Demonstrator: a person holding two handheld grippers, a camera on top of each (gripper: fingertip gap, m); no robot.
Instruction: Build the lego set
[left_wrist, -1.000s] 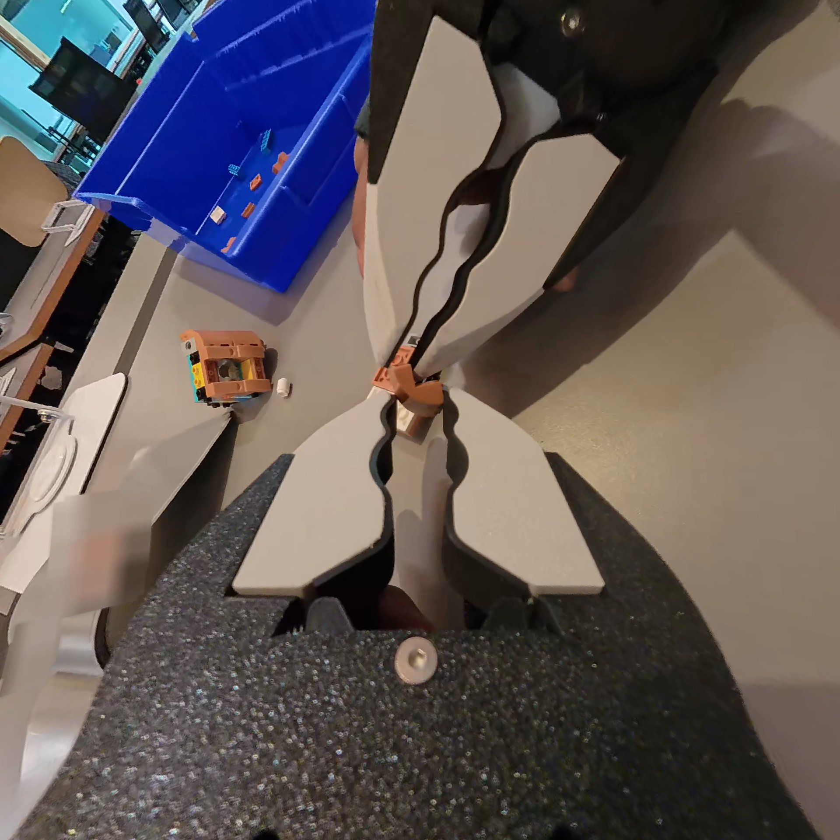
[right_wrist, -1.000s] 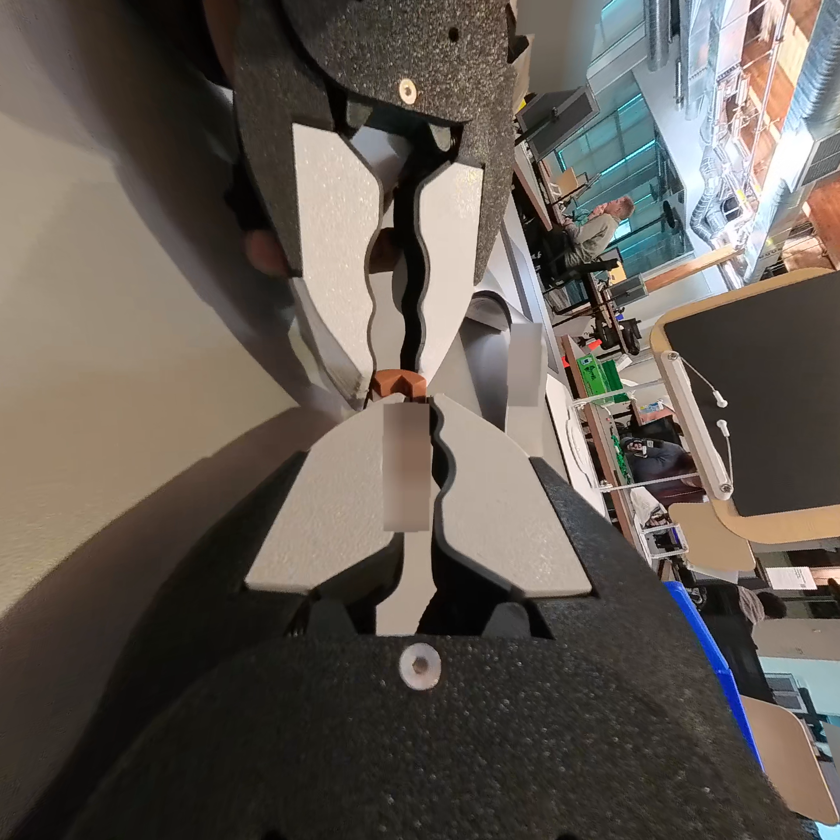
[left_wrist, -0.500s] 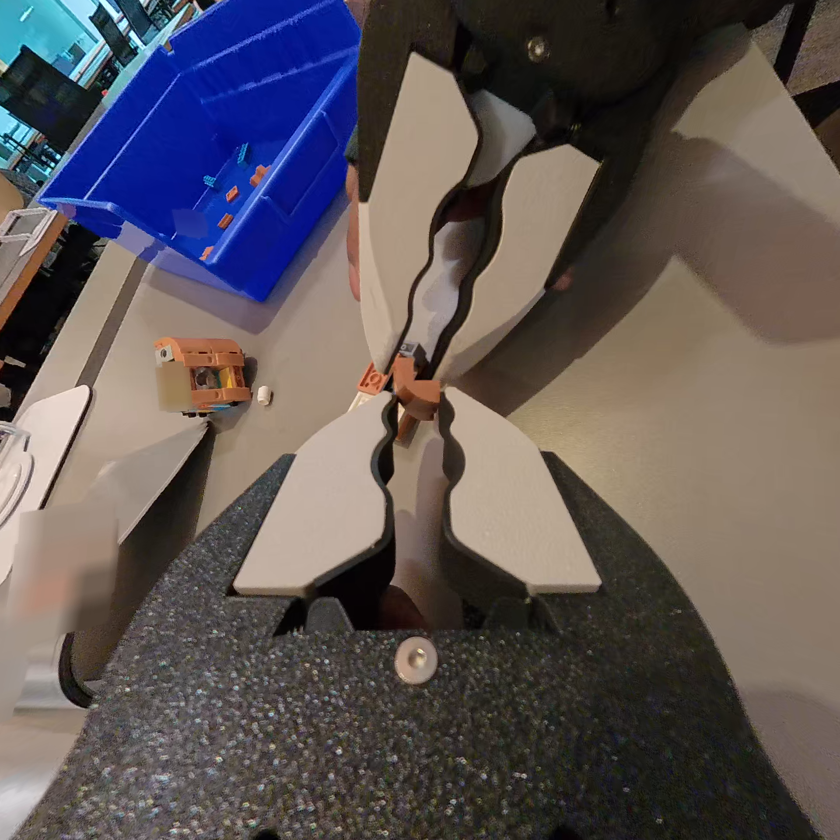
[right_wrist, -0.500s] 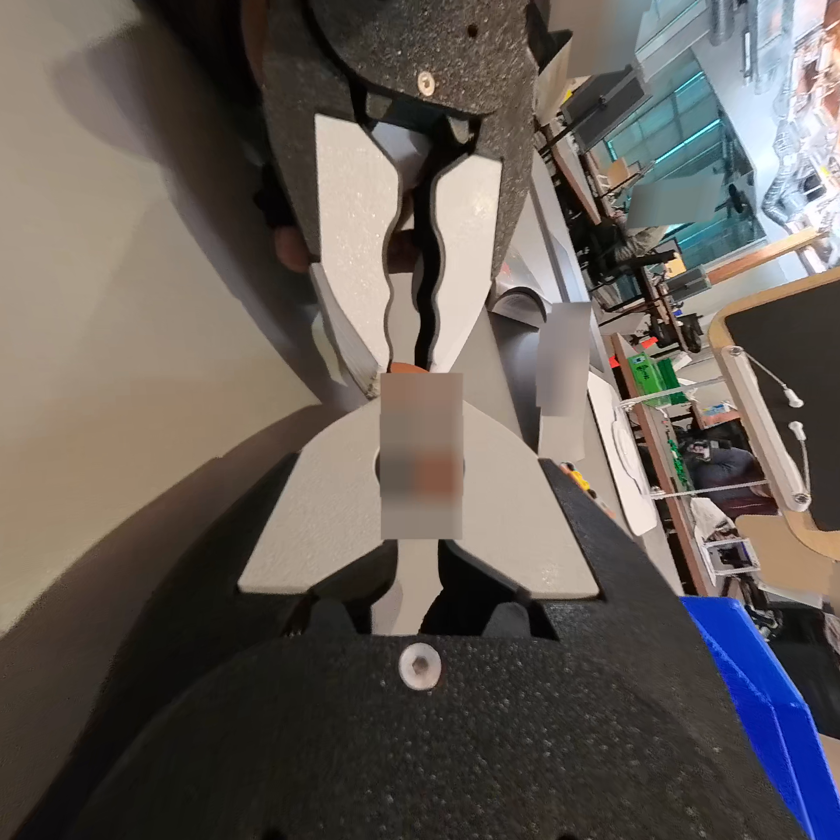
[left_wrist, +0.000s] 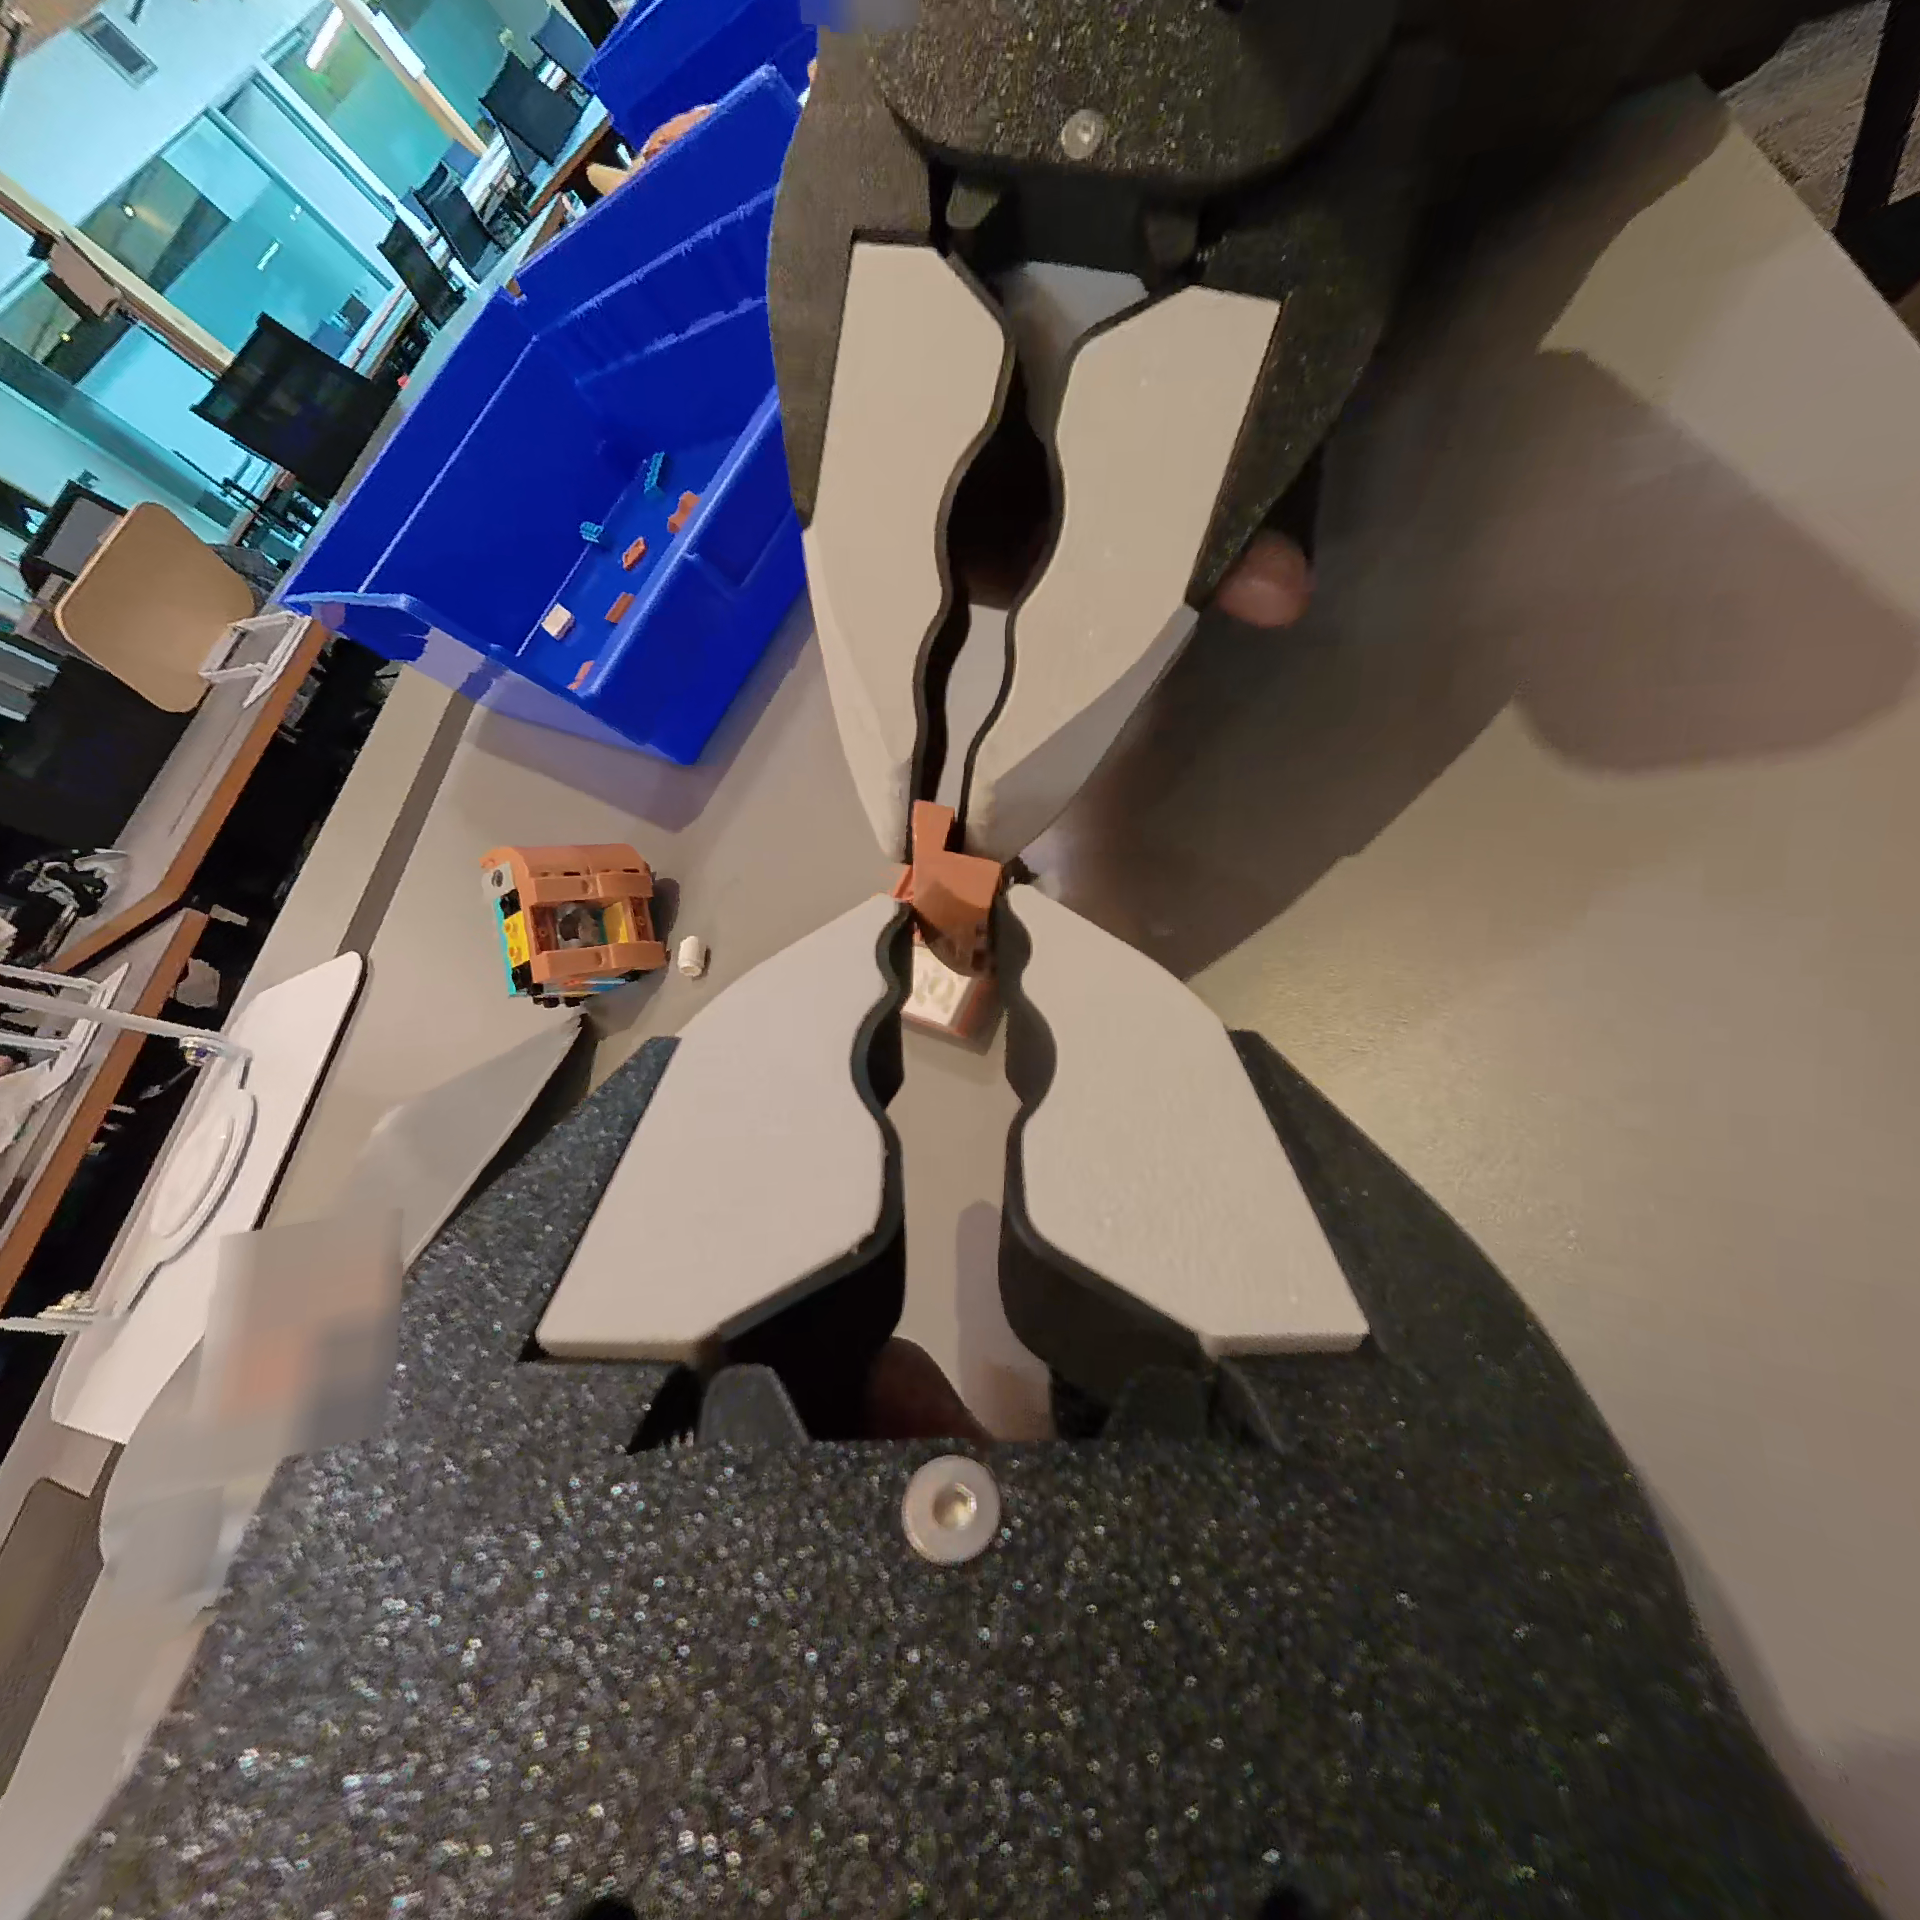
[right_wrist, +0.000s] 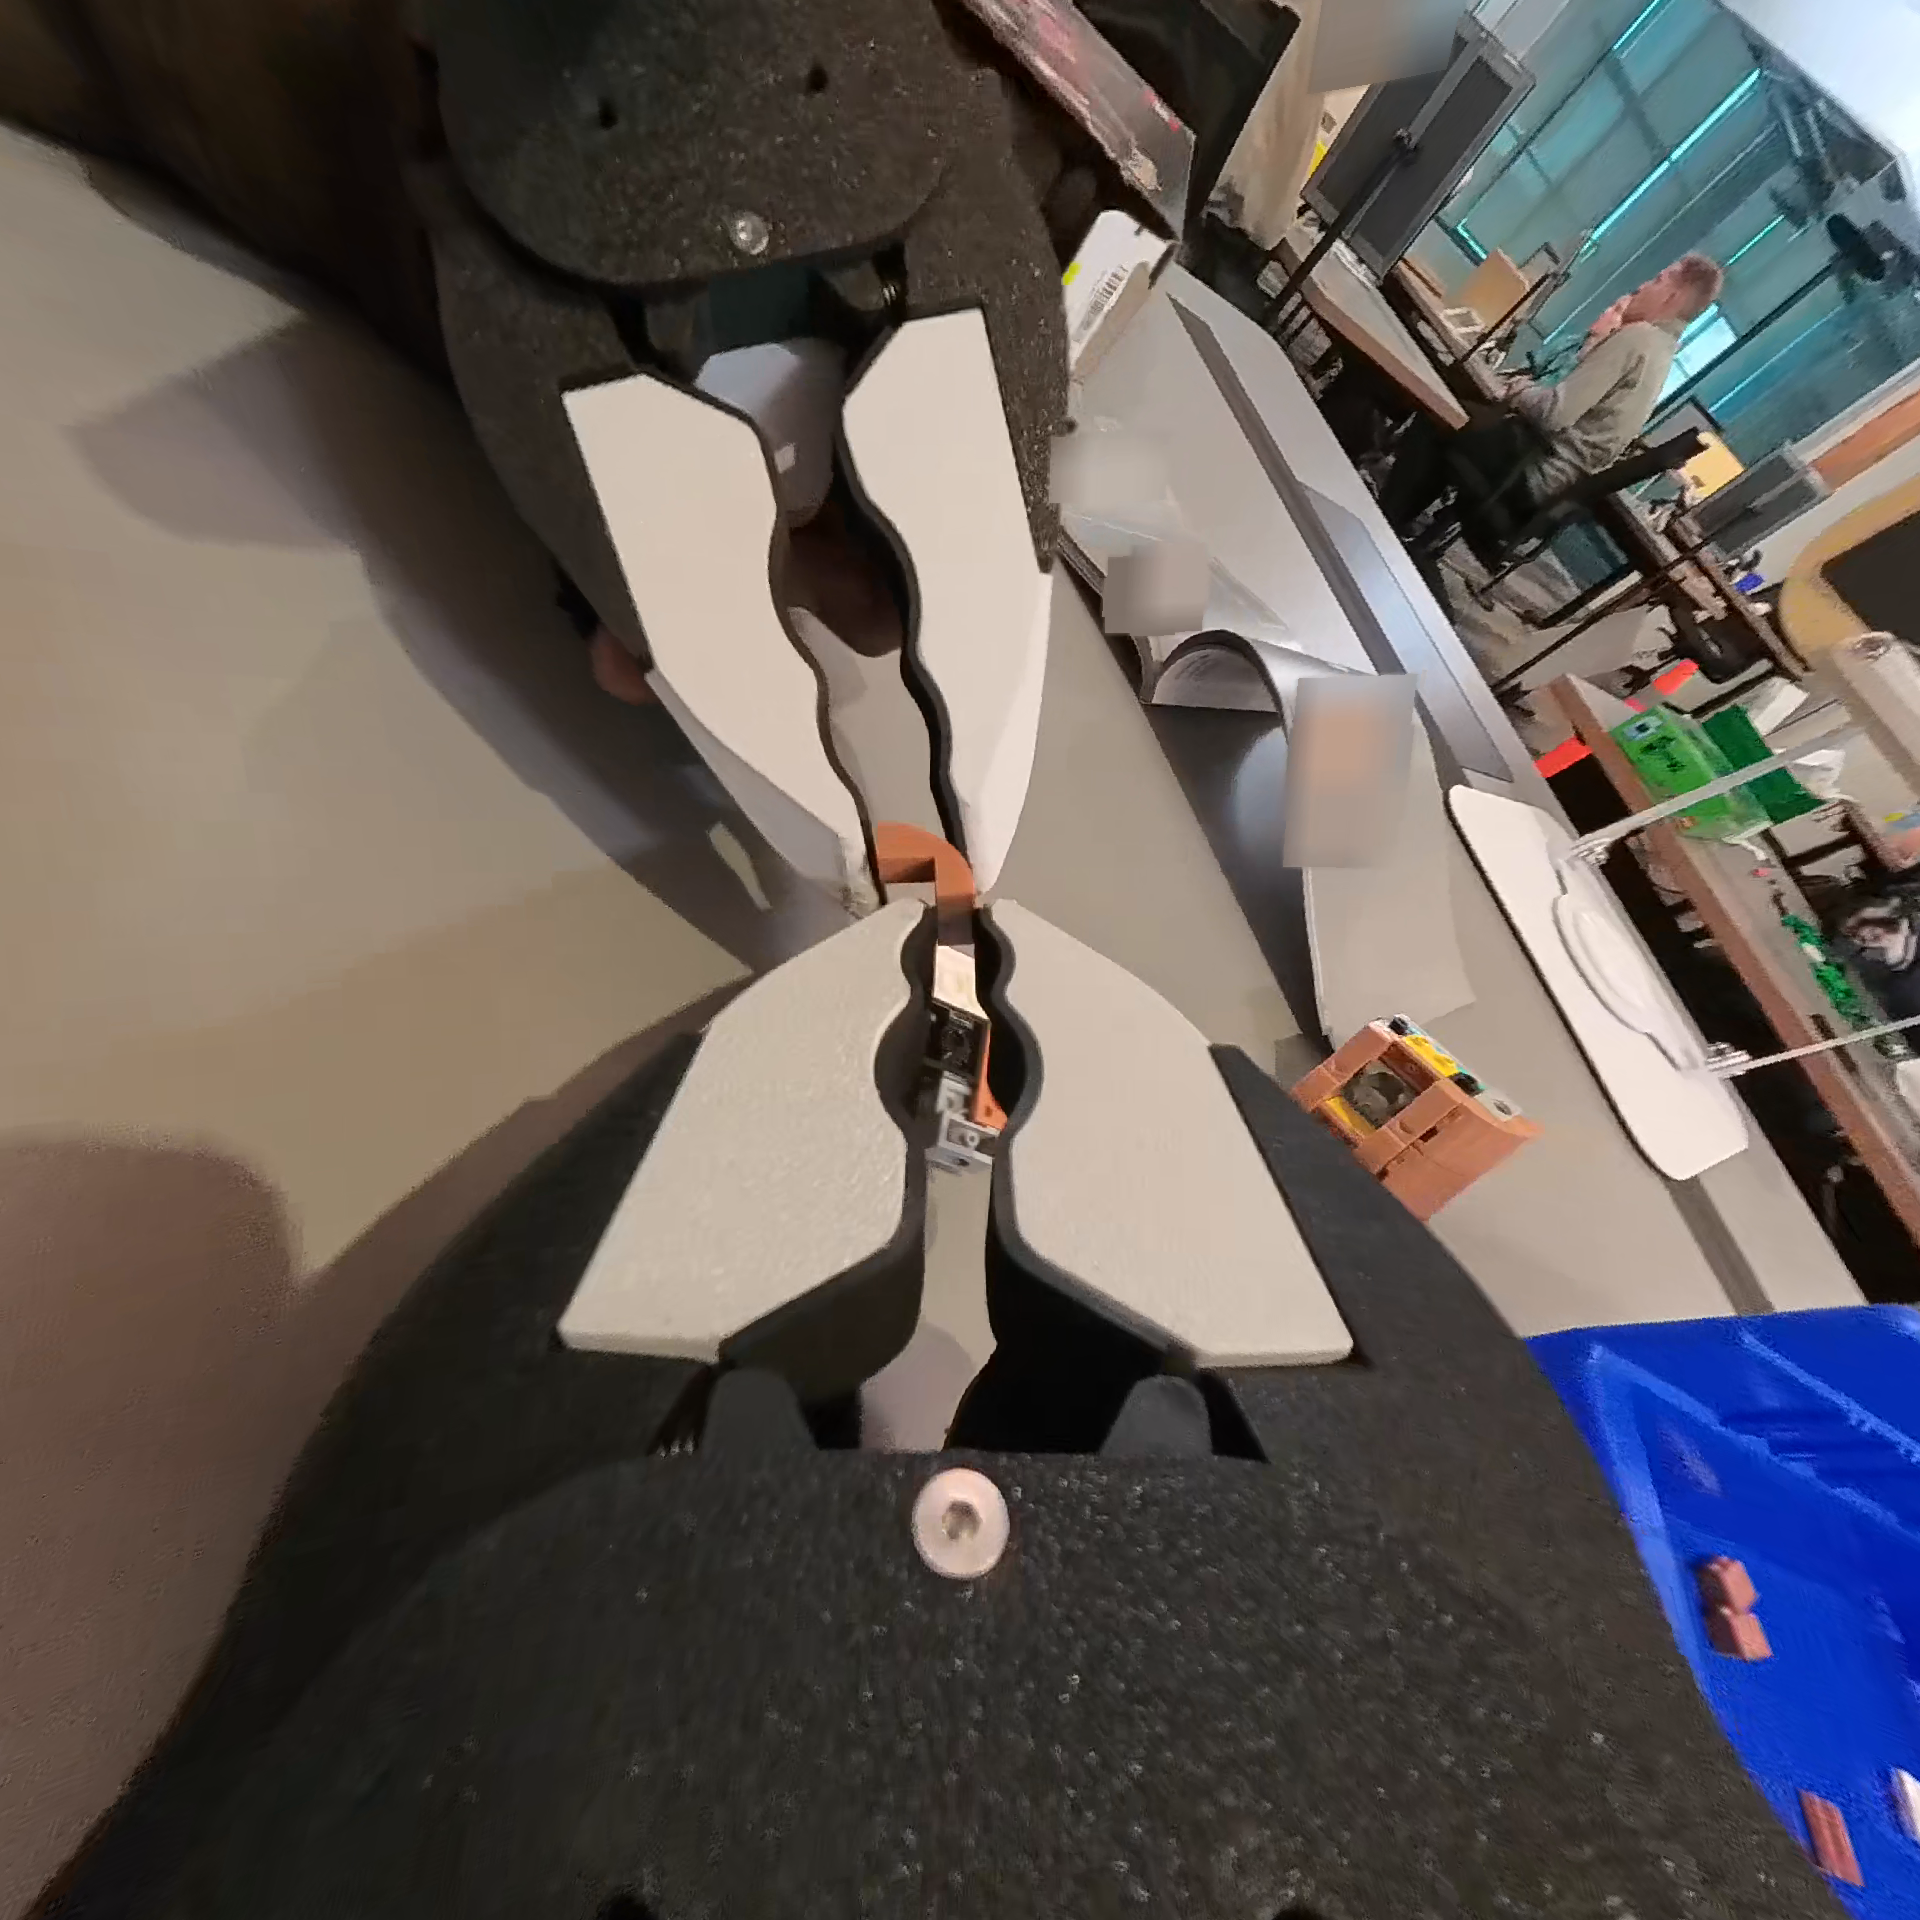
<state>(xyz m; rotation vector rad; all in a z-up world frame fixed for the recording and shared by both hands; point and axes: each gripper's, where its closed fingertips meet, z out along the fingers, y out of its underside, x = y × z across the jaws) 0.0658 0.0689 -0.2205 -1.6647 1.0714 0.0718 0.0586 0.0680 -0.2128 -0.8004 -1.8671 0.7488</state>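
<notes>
My left gripper (left_wrist: 945, 909) and right gripper (right_wrist: 951, 914) meet tip to tip above the grey table (left_wrist: 1558, 1039). The left is shut on a brown curved lego piece (left_wrist: 945, 899), which also shows in the right wrist view (right_wrist: 920, 852). The right is shut on a small sub-assembly of brown, white, black and grey parts (right_wrist: 956, 1029). The two held parts touch at the tips. The right gripper comes in from the top of the left wrist view (left_wrist: 940, 821). A partly built brown, yellow and teal model (left_wrist: 571, 920) lies on the table, also seen in the right wrist view (right_wrist: 1403, 1101).
A blue bin (left_wrist: 488, 540) holding several loose small pieces stands at the back left, and close by in the right wrist view (right_wrist: 1745, 1455). A tiny white round piece (left_wrist: 691, 953) lies beside the model. An open booklet (right_wrist: 1216, 665) and a white board (left_wrist: 281, 1039) lie near the table edge. The tips of both grippers are at nearly the same place.
Both grippers have stayed tip to tip and turned together. The held parts have rotated between the tips, and the sub-assembly now shows between my right fingers.
</notes>
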